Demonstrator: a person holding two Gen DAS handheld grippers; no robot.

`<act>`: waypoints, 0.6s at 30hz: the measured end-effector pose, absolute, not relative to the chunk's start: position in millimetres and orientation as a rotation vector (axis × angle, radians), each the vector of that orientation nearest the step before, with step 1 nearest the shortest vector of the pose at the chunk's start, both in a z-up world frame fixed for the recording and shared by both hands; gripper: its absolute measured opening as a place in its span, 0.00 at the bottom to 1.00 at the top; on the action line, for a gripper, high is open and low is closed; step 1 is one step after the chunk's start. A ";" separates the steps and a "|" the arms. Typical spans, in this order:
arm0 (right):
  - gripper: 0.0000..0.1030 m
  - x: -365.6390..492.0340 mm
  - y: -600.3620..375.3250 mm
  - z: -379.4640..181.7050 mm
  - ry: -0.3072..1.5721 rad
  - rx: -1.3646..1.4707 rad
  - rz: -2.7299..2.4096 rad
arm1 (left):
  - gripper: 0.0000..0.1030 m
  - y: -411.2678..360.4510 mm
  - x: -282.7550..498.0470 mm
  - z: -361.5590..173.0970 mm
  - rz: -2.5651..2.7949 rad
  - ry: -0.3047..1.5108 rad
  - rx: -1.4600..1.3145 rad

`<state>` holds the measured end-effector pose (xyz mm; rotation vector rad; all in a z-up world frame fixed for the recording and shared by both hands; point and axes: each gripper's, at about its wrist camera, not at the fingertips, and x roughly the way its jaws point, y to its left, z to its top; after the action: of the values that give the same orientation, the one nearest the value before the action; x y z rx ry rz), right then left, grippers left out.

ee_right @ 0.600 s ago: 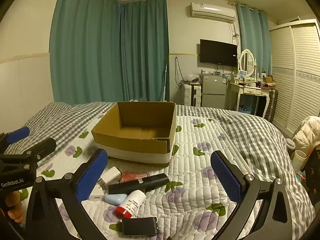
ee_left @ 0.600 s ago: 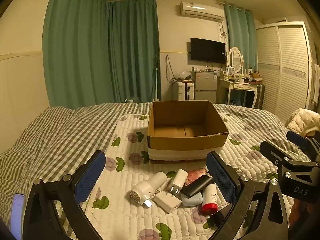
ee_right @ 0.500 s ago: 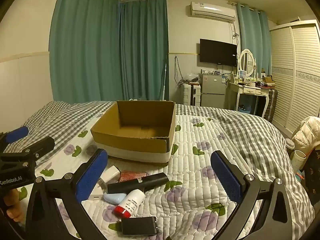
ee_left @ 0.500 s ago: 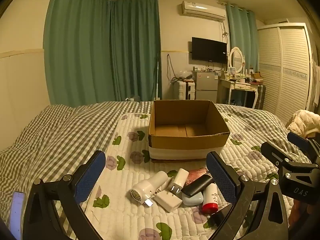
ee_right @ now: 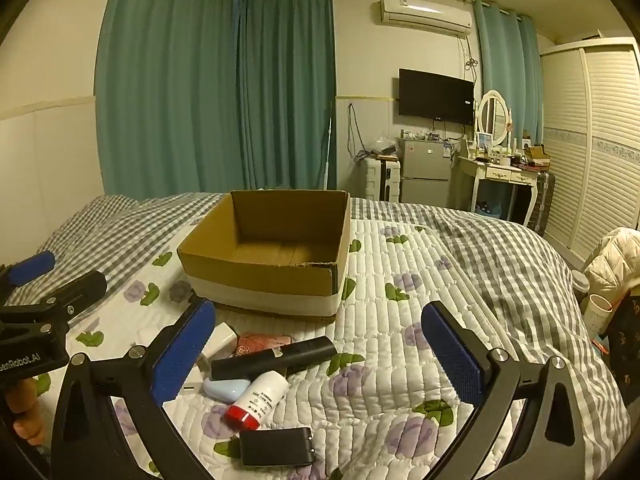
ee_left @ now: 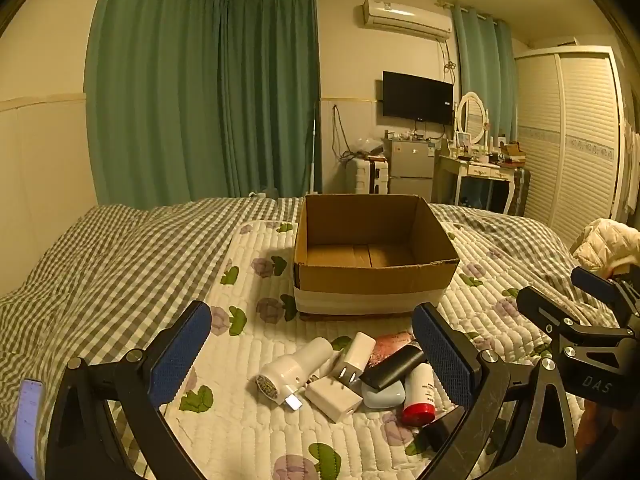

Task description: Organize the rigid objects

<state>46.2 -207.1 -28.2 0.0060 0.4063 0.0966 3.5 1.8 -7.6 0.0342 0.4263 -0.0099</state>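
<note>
An open, empty cardboard box (ee_left: 376, 276) (ee_right: 264, 276) stands on the quilted bed. In front of it lies a pile: a white cylindrical device (ee_left: 294, 368), white chargers (ee_left: 334, 398) (ee_left: 357, 358), a black remote (ee_left: 394, 366) (ee_right: 272, 360), a light blue case (ee_left: 384, 395) (ee_right: 226, 389), a white bottle with red cap (ee_left: 418, 398) (ee_right: 258, 400), a pink item (ee_right: 262, 341) and a black flat box (ee_right: 277, 447). My left gripper (ee_left: 312, 356) is open above the pile, holding nothing. My right gripper (ee_right: 316, 356) is open and empty, over the pile's right side.
A phone (ee_left: 25, 420) lies at the bed's left edge. A cream jacket (ee_left: 608, 242) and cups (ee_right: 596, 310) sit at the right. A dresser, fridge and wardrobe stand beyond the bed.
Both views have shifted very slightly; the grippers stay open and the pile and box have not moved.
</note>
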 end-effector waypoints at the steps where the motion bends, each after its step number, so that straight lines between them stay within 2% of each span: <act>1: 1.00 46.4 -206.6 -27.5 0.408 0.004 0.095 | 1.00 1.4 3.2 -7.5 -0.008 0.425 0.036; 18: 1.00 46.4 -206.8 -28.6 0.413 0.001 0.092 | 1.00 2.3 3.0 -6.3 -0.002 0.412 0.046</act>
<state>46.4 -206.8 -28.6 0.0011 0.4126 0.0922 3.0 2.3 -6.3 0.0463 0.4122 -0.0016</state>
